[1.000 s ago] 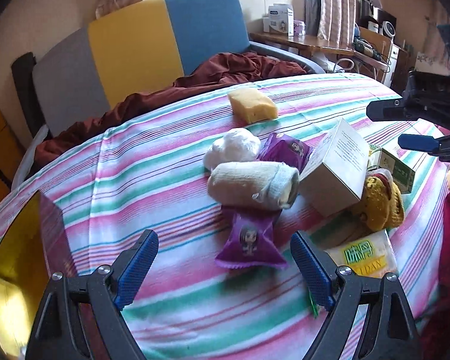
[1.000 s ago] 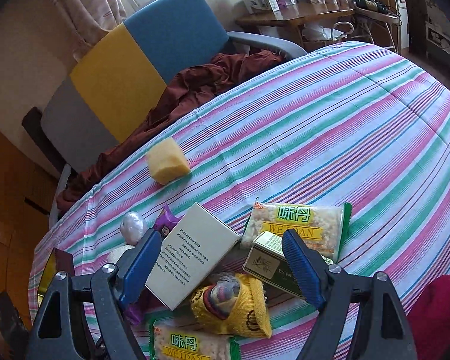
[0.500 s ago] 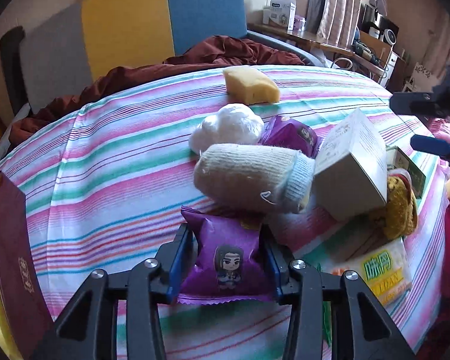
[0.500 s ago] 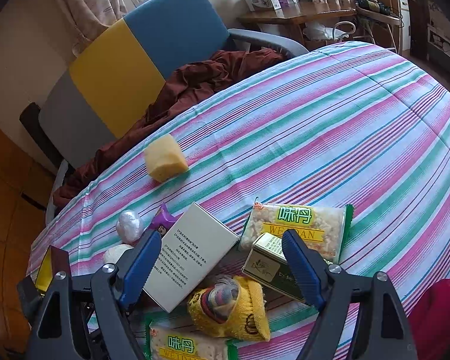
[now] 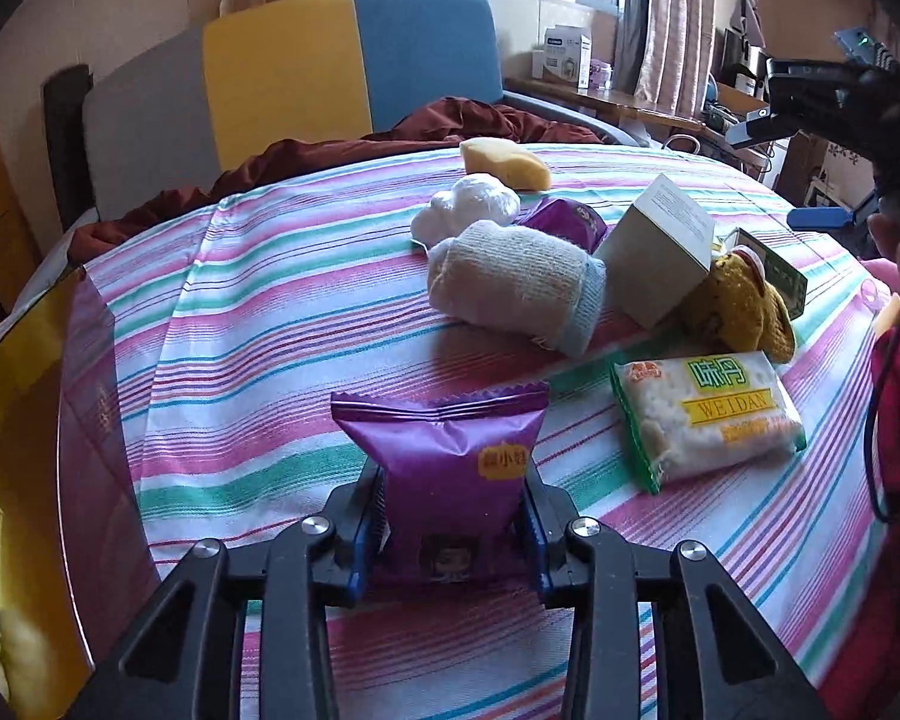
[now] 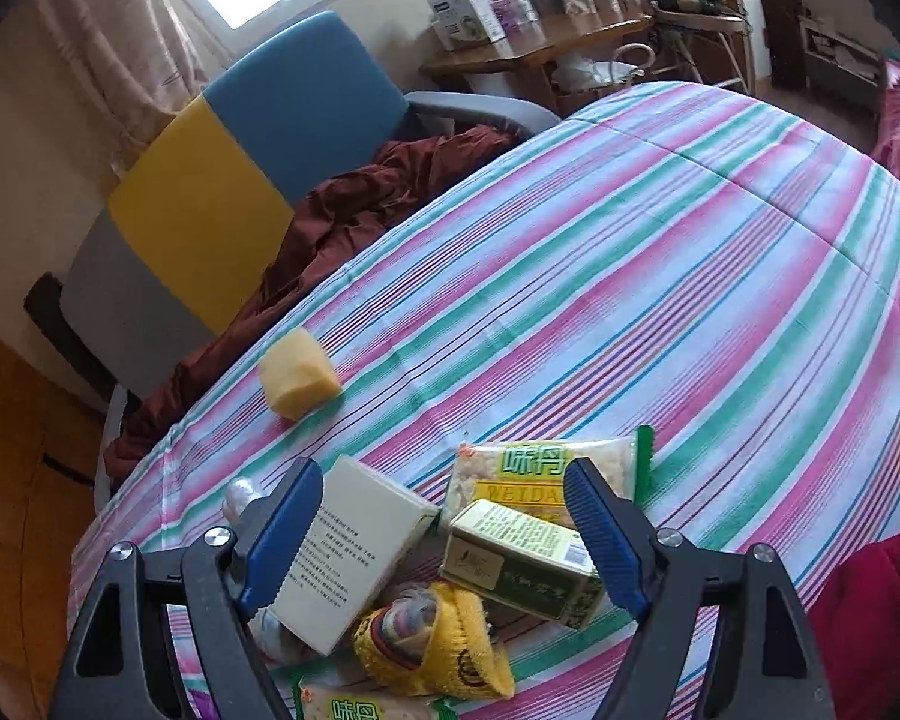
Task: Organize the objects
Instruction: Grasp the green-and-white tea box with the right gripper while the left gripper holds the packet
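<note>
left gripper [image 5: 453, 531]: jaws just closed, clamped on purple snack packet [image 5: 444, 462]; right gripper [image 6: 444, 534]: jaws wide apart, holding nothing, over green box [image 6: 522, 564].

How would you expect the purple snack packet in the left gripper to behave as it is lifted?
The purple snack packet, pinched low in the left gripper, looks puffy and light, so it should lift easily. Its glossy film may slip. The soft top probably flops or crinkles rather than staying stiff.
</note>
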`<state>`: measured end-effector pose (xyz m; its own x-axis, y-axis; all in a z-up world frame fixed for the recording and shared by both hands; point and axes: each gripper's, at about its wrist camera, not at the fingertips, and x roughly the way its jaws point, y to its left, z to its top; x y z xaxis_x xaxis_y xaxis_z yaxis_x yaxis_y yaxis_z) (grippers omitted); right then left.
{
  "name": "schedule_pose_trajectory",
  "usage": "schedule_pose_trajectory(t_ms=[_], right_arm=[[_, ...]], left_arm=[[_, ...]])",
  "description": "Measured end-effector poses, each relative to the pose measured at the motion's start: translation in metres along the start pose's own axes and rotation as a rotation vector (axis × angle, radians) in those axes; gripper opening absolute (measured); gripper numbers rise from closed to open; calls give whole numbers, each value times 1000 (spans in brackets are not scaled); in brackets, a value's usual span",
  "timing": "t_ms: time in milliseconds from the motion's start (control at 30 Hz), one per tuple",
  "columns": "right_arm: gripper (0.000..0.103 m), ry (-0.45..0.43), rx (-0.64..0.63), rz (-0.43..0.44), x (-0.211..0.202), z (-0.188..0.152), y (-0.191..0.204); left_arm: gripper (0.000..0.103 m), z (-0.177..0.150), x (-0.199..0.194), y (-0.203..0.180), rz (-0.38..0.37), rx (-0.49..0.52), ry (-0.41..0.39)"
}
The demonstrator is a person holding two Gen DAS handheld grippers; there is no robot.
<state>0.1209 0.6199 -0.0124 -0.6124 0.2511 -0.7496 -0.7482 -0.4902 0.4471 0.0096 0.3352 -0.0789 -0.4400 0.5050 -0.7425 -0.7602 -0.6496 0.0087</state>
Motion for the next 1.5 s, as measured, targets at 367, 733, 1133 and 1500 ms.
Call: schedule_pose_trajectory(t_ms=[367, 733, 1133, 1500], right_arm=[[84, 56, 129, -120, 14, 2, -30], [96, 157, 19, -171, 32, -11, -11], [79, 236, -32, -240, 46, -18, -12], [79, 102, -55, -125, 15, -10, 2]], left_arm=[[39, -6, -2, 0, -1, 17, -42], [39, -6, 0, 2, -13, 6, -44], [39, -7, -1, 1, -9, 9, -45], [37, -4, -2, -1, 17, 12, -21]])
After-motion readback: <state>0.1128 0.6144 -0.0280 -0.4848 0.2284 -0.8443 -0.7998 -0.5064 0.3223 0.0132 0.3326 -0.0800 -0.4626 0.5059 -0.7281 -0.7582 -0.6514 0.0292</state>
